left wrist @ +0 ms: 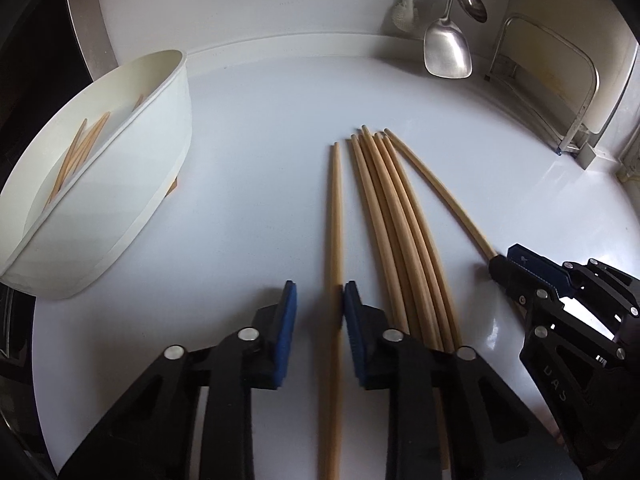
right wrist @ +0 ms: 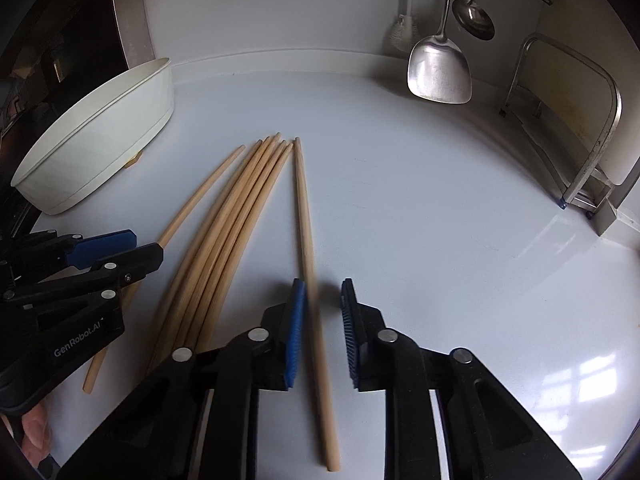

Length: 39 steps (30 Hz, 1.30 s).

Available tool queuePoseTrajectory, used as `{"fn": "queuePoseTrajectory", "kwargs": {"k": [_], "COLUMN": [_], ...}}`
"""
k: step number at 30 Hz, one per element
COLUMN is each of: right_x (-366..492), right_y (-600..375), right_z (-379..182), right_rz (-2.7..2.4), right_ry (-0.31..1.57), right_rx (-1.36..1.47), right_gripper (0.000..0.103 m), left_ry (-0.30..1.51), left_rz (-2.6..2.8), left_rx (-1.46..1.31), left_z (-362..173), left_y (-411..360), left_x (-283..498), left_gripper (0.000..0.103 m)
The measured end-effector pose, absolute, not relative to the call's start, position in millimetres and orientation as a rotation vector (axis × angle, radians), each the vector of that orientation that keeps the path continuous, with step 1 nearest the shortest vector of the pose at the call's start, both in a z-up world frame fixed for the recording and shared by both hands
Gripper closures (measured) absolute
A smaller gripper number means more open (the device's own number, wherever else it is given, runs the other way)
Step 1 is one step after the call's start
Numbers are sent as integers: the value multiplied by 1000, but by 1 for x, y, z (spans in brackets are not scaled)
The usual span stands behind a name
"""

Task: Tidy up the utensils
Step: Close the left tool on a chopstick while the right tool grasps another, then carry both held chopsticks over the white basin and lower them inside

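Several wooden chopsticks lie as a bundle [left wrist: 396, 216] on the white counter [left wrist: 256, 184]. A single chopstick [left wrist: 335, 216] left of the bundle runs between the blue pads of my left gripper [left wrist: 316, 288]. It touches the right-hand pad, and a gap shows on the other side. My right gripper [right wrist: 322, 286] straddles the rightmost chopstick [right wrist: 304, 216], which rests against its left-hand pad, with the other pad apart. A white oval holder [left wrist: 120, 200] at the left has several chopsticks [left wrist: 78, 152] in its rear compartment. Each gripper also shows in the other's view: right gripper [left wrist: 500, 268], left gripper [right wrist: 148, 248].
A metal spatula [left wrist: 446, 48], a ladle [left wrist: 474, 4] and a white brush [left wrist: 404, 8] hang at the back wall. A metal rack [left wrist: 560, 92] stands at the right. A dark edge borders the counter beyond the holder. Part of a hand [right wrist: 36, 432] shows behind the left gripper.
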State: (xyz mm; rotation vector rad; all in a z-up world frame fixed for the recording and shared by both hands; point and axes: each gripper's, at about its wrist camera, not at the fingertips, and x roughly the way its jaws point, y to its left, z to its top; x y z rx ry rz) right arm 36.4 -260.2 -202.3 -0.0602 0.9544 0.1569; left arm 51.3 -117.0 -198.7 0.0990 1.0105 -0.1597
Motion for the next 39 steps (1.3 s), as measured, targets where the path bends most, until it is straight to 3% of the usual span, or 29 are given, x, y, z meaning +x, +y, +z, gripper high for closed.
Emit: {"fn": "queuePoseTrajectory", "kwargs": {"k": [2,10,20,29,39], "right_x": [37,36,34,54,108], "right_y": [-261,-273,-262,-202,-88], "right_z": [-202,-196,-142,-86,-65], "right_rz": [160,160,186,258,395], "right_ry": [957,997,966,910,885], "right_rx": [-52,64,117,115,99], "right_gripper": [95,97,97,97,97], "left_ry": [1010,1048,1008,966,922], "left_rz": [-164,-176,-211,-124,-10], "left_rx": [106,54,21,-26,-51], "left_z": [-199,-189,-132,-82,-56], "left_y": [-118,-106,-89,-9,96], "left_x": [49,49,46,66,113], "left_gripper": [95,96,96,96,96]}}
